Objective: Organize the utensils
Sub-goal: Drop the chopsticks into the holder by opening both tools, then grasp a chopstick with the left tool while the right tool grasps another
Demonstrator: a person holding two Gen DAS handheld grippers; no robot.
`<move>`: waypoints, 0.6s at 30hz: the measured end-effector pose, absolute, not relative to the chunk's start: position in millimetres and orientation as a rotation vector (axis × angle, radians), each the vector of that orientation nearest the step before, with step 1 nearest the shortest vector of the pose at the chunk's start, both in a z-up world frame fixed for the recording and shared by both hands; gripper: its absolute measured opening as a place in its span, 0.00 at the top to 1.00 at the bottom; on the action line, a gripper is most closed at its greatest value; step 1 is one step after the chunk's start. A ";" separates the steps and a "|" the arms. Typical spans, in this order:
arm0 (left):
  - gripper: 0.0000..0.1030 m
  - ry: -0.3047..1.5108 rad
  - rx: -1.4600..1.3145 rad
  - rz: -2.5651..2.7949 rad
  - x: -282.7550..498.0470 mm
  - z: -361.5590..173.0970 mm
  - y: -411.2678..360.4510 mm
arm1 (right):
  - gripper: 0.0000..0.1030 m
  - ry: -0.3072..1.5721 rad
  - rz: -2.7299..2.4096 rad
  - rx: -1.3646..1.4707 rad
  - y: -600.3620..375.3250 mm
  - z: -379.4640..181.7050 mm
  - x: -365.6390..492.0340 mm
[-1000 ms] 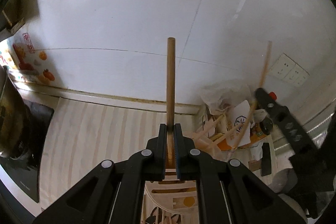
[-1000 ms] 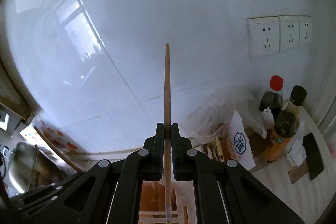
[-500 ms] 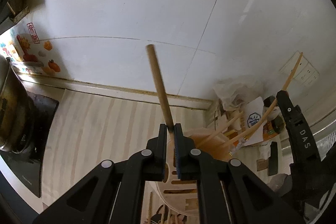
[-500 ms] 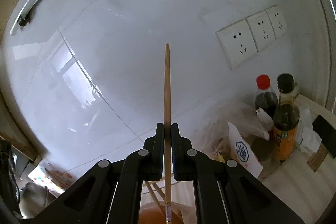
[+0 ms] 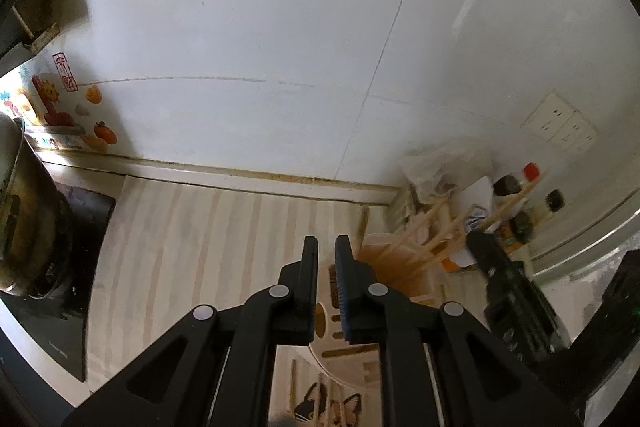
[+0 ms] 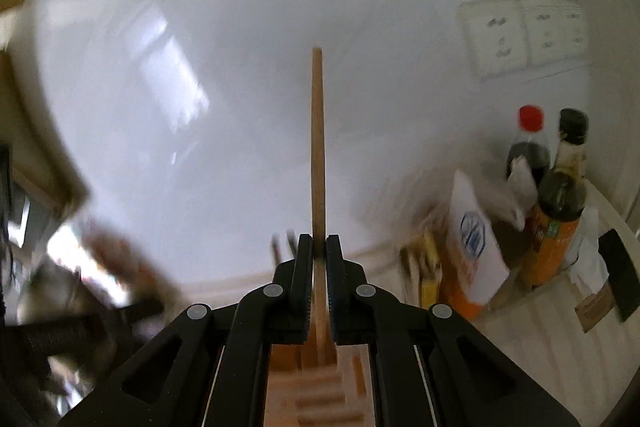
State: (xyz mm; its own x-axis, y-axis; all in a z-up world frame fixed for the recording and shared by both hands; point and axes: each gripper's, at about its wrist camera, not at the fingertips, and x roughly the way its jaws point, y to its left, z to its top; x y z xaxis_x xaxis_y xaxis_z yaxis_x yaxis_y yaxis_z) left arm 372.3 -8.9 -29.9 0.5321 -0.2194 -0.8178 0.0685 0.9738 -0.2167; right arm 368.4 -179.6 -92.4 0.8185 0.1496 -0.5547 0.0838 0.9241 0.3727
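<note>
1 chopstick has just left the left gripper [image 5: 326, 251]: a second ago its jaws pinched an upright wooden stick, and now, having just been opening, they stand slightly apart with nothing between them. That stick appears to have dropped into the round utensil holder [image 5: 424, 285] just beyond the jaws at 1 o'clock, where several chopsticks [image 5: 430, 223] lean toward 2 o'clock. By this reading, 1 placement is done and the next is pending. The right gripper [image 6: 319, 253] is clenched on a second chopstick [image 6: 317, 147], which points straight to 12 o'clock, its lower end over a blurred orange slotted holder [image 6: 320, 387]. The left gripper tilts steeply down over the holder; the right one, pitched less steeply, has come lower than a second ago.
</note>
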 end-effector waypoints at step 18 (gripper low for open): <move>0.00 0.917 -0.026 -0.021 279.3 -48.1 26.6 | 0.08 0.746 -0.044 0.375 -220.0 -70.8 258.4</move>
